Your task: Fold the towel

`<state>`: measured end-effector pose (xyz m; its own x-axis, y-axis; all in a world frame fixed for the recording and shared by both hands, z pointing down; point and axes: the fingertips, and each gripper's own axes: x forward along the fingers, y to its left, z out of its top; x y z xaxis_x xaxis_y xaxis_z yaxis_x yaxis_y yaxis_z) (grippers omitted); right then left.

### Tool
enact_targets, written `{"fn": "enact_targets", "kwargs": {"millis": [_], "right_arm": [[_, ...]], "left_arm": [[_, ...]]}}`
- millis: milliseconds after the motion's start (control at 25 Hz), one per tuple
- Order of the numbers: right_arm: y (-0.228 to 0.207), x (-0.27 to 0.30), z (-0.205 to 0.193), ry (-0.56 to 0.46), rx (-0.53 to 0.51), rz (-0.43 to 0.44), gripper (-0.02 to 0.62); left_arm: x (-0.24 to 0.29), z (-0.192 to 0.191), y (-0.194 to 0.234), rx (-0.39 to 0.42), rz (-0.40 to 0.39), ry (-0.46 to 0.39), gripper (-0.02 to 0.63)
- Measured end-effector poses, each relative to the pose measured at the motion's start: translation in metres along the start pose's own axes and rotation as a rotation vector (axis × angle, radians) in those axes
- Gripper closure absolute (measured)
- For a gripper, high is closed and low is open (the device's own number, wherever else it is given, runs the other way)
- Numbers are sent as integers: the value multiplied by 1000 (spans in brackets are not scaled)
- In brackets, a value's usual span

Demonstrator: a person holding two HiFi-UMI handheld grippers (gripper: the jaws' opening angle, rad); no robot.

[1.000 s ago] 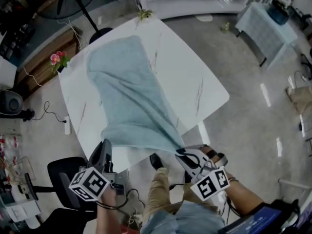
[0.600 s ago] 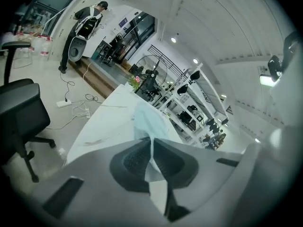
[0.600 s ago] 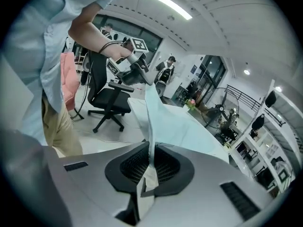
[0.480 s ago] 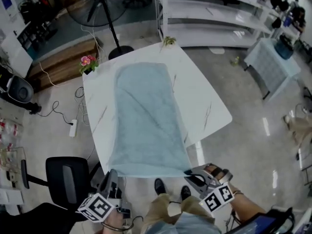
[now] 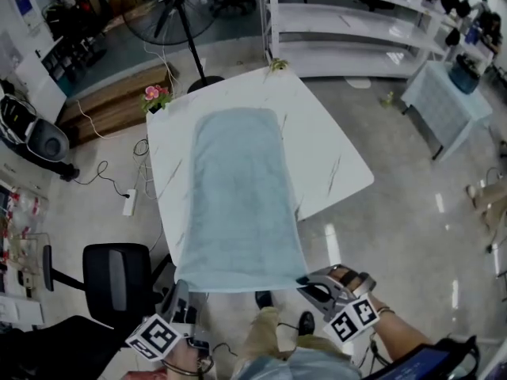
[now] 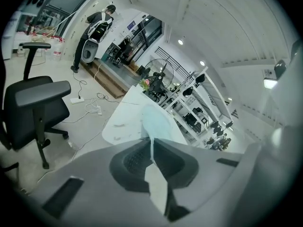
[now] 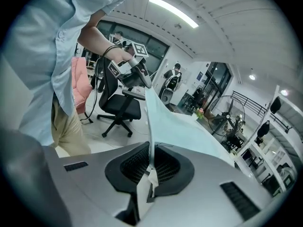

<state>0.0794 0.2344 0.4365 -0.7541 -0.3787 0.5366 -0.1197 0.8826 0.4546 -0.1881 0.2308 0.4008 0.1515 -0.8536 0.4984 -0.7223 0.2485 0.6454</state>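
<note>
A light blue-green towel (image 5: 238, 196) lies stretched lengthwise on the white marble-look table (image 5: 333, 157), and its near edge hangs just past the table's front edge. My left gripper (image 5: 184, 291) is shut on the towel's near left corner. My right gripper (image 5: 305, 282) is shut on the near right corner. In the left gripper view the towel (image 6: 154, 122) runs as a thin sheet out from between the shut jaws of the left gripper (image 6: 152, 148). In the right gripper view the towel (image 7: 180, 122) rises taut from the right gripper (image 7: 151, 160) toward the left gripper (image 7: 142, 77).
A black office chair (image 5: 115, 271) stands at the near left. A standing fan (image 5: 170, 14), a pot of pink flowers (image 5: 156, 95) and white shelving (image 5: 356, 22) lie beyond the table. A cloth-covered side table (image 5: 447, 85) is at the right, and a power strip (image 5: 129, 202) lies on the floor.
The towel, bunched and slanting a second ago, now lies flat and straight along the table. Both grippers drew its near corners apart and back toward the person.
</note>
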Motion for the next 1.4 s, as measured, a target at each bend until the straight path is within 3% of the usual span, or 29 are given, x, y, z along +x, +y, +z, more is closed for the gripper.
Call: {"fn": "enact_targets", "kwargs": {"millis": [360, 880, 1120, 1400], "right_arm": [[23, -43, 8, -33, -10, 9, 566], [26, -75, 29, -45, -2, 15, 568], [3, -82, 41, -76, 55, 1, 568], [-52, -82, 60, -127, 113, -43, 568]], "left_arm": [[-43, -27, -16, -12, 9, -56, 584], [-86, -43, -27, -3, 30, -60, 583], [-81, -21, -47, -2, -15, -86, 583], [-60, 27, -77, 6, -69, -141, 583]]}}
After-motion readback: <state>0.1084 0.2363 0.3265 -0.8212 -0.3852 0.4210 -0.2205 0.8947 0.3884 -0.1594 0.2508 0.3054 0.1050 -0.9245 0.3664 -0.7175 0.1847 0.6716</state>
